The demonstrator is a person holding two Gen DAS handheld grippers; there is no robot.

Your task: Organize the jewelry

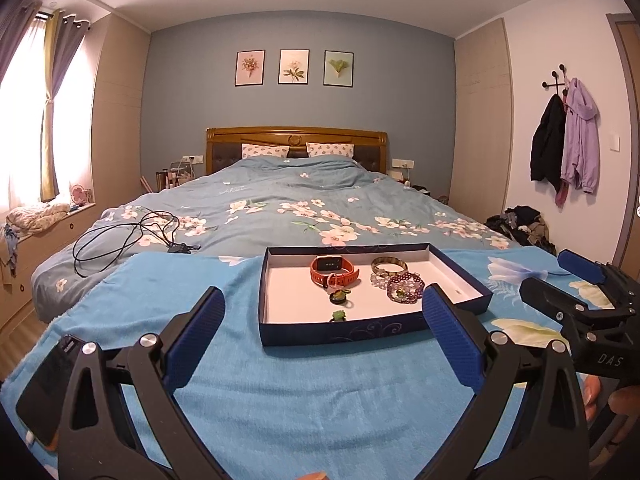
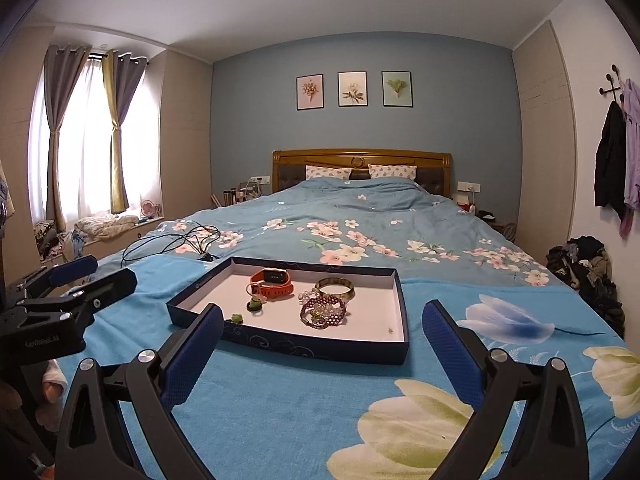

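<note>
Well, ahead of both grippers a blue towel (image 1: 248,364) covers the foot of the bed (a soft bed for small things, I'd guess), bearing a shallow box (image 1: 340,332) that gathers watch (image 1: 333,271), bangle (image 1: 389,266), beaded bracelets (image 1: 404,287) and rings (image 1: 339,298). The left gripper (image 1: 323,324) and right gripper (image 2: 323,326) gape wide, empty, touching nothing.

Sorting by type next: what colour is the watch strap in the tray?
Orange-red; the watch shows best in the left wrist view.

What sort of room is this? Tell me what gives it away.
A home bedroom: a double bed with a wooden headboard and two pillows, curtained windows, and jackets on a wall hook.
</note>
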